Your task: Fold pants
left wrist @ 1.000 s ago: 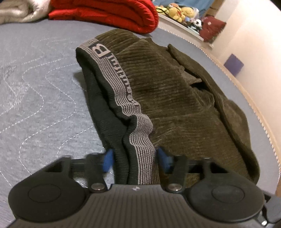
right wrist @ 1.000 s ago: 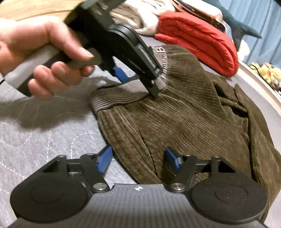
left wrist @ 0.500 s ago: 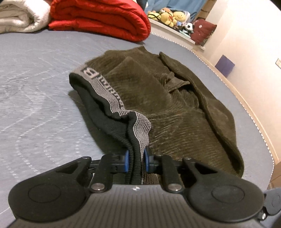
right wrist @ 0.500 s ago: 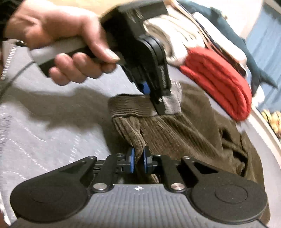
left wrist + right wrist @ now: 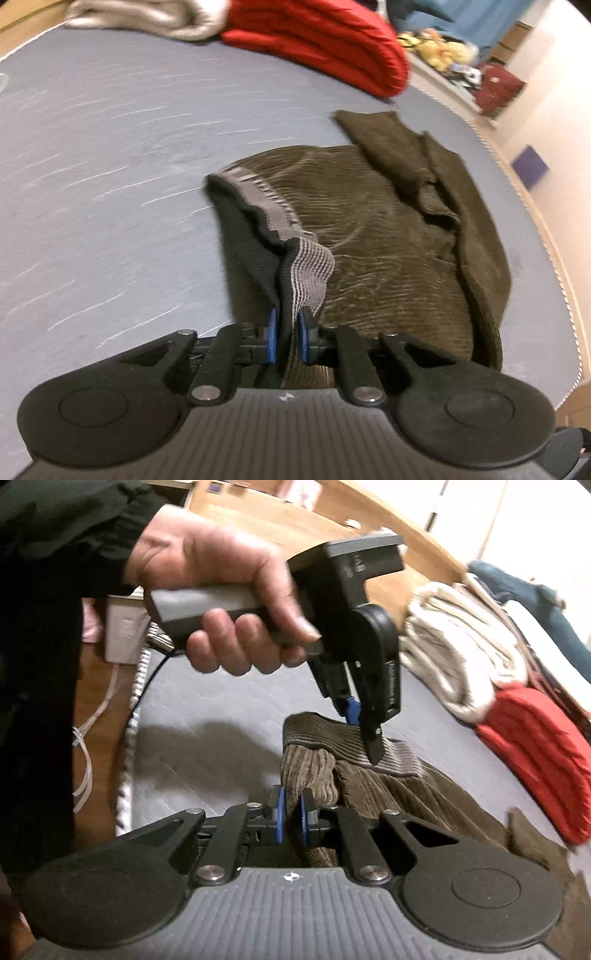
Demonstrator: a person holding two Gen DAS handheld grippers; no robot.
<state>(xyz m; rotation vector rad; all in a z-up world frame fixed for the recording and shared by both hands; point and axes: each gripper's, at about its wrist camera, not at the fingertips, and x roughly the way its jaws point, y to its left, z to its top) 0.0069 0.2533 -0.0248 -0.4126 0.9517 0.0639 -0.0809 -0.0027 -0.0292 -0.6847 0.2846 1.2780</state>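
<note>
The pants (image 5: pixel 388 236) lie on the grey mattress (image 5: pixel 110 155), a brown corduroy heap with the legs bunched toward the far right edge. The grey striped waistband (image 5: pixel 273 210) runs along the near-left side, its black lining turned outward, and it is lifted off the bed at the near end.

Left gripper (image 5: pixel 284 336): blue pads pinched nearly together on the waistband, with the striped elastic and black lining rising from between them. From the right wrist view, that same gripper (image 5: pixel 360 723) comes down from above in the person's left hand (image 5: pixel 225 602), its tip on the band.

Right gripper (image 5: pixel 290 816): closed too, pads clamped on a thick roll of corduroy at the waist edge (image 5: pixel 310 771), just beside the left one's hold. How much cloth sits between the pads is hard to judge; the frame is blurred.

Beyond the pants, a red blanket (image 5: pixel 321 40) and a cream blanket (image 5: pixel 155 14) are stacked at the bed's far side.
</note>
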